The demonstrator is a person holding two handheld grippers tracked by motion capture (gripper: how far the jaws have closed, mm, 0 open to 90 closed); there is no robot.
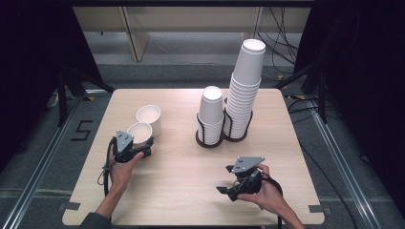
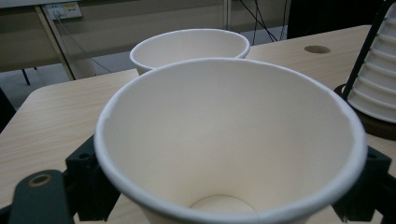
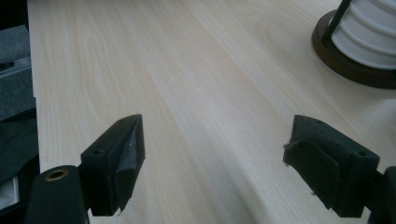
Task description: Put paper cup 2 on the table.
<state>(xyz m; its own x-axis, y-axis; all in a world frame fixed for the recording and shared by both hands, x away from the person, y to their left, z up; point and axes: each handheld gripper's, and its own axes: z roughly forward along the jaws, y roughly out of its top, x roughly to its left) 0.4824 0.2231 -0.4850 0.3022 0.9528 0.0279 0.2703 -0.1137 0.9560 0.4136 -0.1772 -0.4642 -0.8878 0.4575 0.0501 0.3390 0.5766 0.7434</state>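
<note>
Paper cup (image 2: pixel 229 144), upright, sitting between the left gripper's (image 1: pixel 136 145) jaws at the table's (image 1: pixel 191 157) left side.

Jaws are standing one at each side of the cup wall and appear to be clasping it. A second cup (image 1: pixel 149 118) is standing just behind it, rims nearly touching. Two cup stacks in a dark wire holder (image 1: pixel 210 138) are standing well apart to the right. The right gripper (image 1: pixel 228 192) is hovering wide open over bare wood, holding nothing.

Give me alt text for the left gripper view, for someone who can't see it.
A white paper cup, upright and open at the top, sits between the left gripper's two black jaws. Behind it a second white cup stands on the pale wooden table, and a stack of cups in a dark wire holder rises at the right edge.
</note>
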